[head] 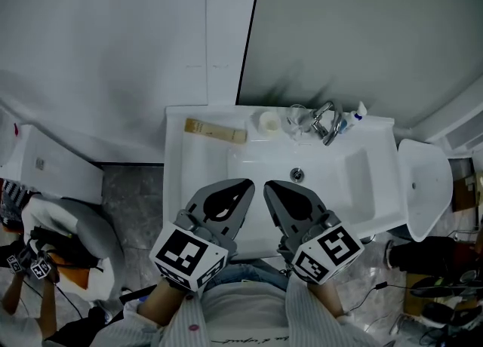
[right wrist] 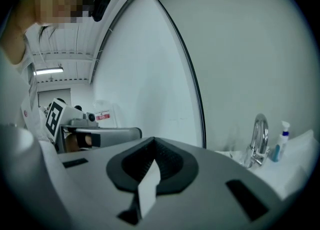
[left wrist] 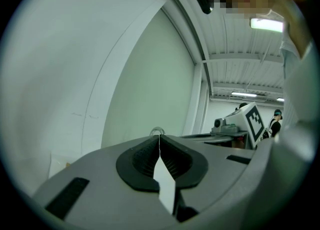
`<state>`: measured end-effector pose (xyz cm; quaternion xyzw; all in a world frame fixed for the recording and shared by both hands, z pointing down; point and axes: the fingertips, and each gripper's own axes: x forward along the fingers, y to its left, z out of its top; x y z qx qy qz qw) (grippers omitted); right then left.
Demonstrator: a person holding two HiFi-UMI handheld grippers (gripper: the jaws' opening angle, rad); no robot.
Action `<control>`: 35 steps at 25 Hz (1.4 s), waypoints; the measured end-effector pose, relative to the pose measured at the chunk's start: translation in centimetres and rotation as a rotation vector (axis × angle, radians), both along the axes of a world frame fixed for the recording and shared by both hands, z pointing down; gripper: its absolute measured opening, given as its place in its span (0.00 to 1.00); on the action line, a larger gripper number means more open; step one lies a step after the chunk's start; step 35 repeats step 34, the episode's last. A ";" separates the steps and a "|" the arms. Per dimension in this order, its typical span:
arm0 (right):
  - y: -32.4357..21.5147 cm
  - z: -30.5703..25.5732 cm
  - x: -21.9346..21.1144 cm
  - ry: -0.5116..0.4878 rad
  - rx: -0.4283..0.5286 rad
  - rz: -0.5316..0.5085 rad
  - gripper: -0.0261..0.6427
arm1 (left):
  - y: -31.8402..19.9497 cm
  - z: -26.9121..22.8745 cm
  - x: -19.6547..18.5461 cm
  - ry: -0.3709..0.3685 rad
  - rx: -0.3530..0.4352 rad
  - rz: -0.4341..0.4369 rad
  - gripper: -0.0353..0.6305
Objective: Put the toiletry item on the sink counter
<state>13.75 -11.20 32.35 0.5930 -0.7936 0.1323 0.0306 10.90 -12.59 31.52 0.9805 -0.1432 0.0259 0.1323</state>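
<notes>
In the head view, the left gripper [head: 244,186] and the right gripper [head: 272,188] hang side by side over the front edge of the sink counter [head: 179,179], tips almost meeting, and neither carries anything. A flat tan item [head: 216,131], which I take for the toiletry item, lies on the back left of the counter, well apart from both grippers. Further right along the back stand a small white cup [head: 268,121], a glass [head: 296,119], the faucet [head: 326,121] and a small bottle [head: 359,112]. If one gripper must fetch an item, it should first open, then come in low and level. The bare counter on the left gives more room than the crowded faucet side, and the wall stands close behind. In the left gripper view, the jaws are pressed together with nothing between them. In the right gripper view, the jaws are likewise closed on nothing, with the faucet and bottle ahead to the right.
</notes>
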 end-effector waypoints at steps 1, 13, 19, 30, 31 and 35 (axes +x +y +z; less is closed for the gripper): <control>-0.1 -0.1 0.0 -0.001 0.002 -0.001 0.05 | 0.0 0.1 0.0 -0.004 -0.002 0.007 0.08; -0.4 0.2 0.0 -0.013 -0.013 0.000 0.05 | 0.1 0.2 -0.2 0.005 -0.031 0.066 0.08; -0.4 0.1 0.1 -0.040 -0.012 -0.008 0.05 | -0.2 -0.4 -0.5 0.020 -0.022 0.078 0.08; -0.5 0.0 0.3 -0.059 -0.009 -0.013 0.05 | 1.2 -1.1 0.2 0.016 0.049 0.158 0.08; -0.5 0.0 0.3 -0.057 -0.010 -0.010 0.05 | 1.3 -1.1 0.2 0.015 0.053 0.164 0.08; -0.6 -0.2 0.4 -0.057 -0.008 0.000 0.05 | 1.3 -1.1 0.3 0.012 0.063 0.179 0.08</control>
